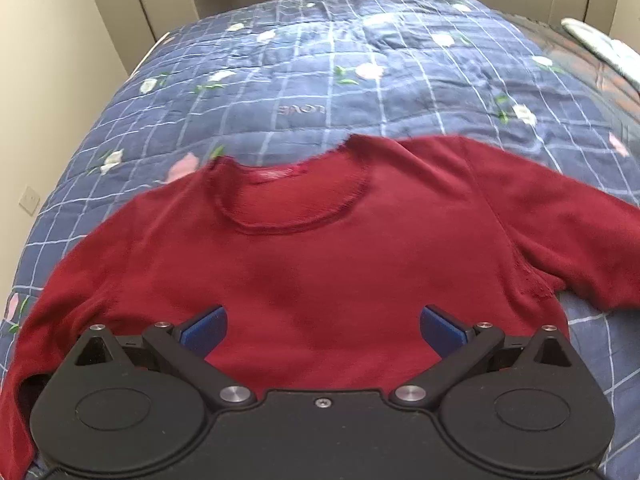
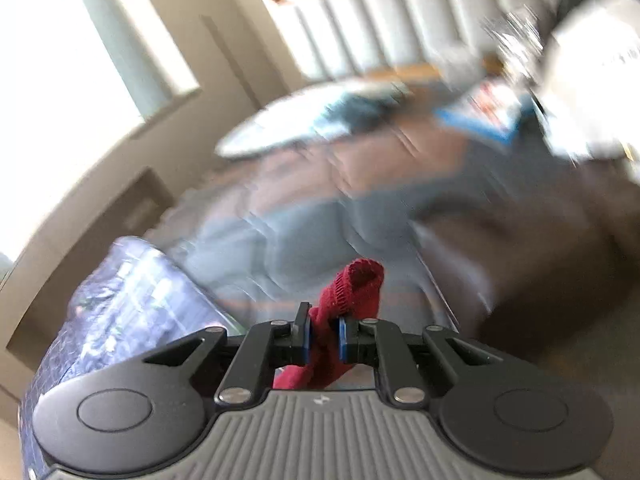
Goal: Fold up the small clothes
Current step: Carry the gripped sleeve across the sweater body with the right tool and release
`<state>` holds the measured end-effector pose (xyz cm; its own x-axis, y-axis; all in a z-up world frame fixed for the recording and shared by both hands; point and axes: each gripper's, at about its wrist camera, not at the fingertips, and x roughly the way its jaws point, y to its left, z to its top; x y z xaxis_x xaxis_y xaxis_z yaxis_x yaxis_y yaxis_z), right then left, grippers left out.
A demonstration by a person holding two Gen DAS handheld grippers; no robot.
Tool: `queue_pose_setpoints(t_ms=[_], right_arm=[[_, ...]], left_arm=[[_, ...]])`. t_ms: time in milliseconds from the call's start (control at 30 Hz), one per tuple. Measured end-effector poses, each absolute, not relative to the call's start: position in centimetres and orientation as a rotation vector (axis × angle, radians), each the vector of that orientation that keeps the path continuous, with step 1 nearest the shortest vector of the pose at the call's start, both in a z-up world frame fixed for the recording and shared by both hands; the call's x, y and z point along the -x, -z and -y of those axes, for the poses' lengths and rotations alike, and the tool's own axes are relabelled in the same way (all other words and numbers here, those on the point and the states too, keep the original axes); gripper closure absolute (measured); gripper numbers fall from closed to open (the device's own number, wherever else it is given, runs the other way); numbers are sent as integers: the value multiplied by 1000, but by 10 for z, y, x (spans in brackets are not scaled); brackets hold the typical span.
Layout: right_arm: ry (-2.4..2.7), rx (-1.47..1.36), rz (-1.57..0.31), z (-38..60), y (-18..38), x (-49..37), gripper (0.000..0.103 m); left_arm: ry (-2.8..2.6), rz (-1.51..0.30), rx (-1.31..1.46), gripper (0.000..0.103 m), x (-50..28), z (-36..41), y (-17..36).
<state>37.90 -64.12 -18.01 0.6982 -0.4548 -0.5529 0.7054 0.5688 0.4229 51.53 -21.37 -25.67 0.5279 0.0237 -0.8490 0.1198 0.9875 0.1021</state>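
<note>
A small dark red sweater (image 1: 320, 256) lies spread flat on the blue quilt (image 1: 304, 80), neck hole away from me, one sleeve running off to the right and one to the lower left. My left gripper (image 1: 323, 330) is open and empty, its blue pads wide apart just above the sweater's lower body. My right gripper (image 2: 323, 338) is shut on a ribbed red cuff or edge of the sweater (image 2: 356, 292), lifted off the bed; that view is badly blurred.
The quilt covers a bed with beige walls to the left and behind (image 1: 48, 60). A pale folded cloth (image 1: 604, 46) lies at the bed's far right. The right wrist view shows a bright window (image 2: 60, 60) and blurred bedding.
</note>
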Motion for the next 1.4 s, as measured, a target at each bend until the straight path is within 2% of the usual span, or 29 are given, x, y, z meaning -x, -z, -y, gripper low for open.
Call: queue_pose_setpoints(t_ms=[233, 467, 733, 933, 1167, 1233, 1267, 1300, 1400], right_arm=[[423, -342, -365, 550, 117, -467, 90], [36, -160, -414, 398, 112, -540, 91], [-252, -11, -553, 252, 176, -564, 91], [-329, 19, -689, 197, 239, -551, 91], [-366, -7, -814, 163, 287, -535, 90], [-373, -22, -847, 165, 295, -534, 82], [-375, -29, -854, 166, 298, -533, 73], [-374, -42, -857, 169, 297, -527, 56], [-363, -61, -832, 185, 293, -513, 33]], left_arm=[[56, -978, -118, 1, -516, 166, 233], [-7, -958, -52, 1, -519, 96, 220], [-119, -950, 25, 1, -521, 12, 213], [-173, -960, 55, 1, -515, -31, 221], [-178, -988, 55, 1, -516, -38, 238], [-171, -991, 60, 1, -518, -35, 241], [-166, -992, 62, 1, -518, -33, 242], [-159, -993, 63, 1, -520, -31, 243], [-135, -988, 61, 1, -521, -22, 245]])
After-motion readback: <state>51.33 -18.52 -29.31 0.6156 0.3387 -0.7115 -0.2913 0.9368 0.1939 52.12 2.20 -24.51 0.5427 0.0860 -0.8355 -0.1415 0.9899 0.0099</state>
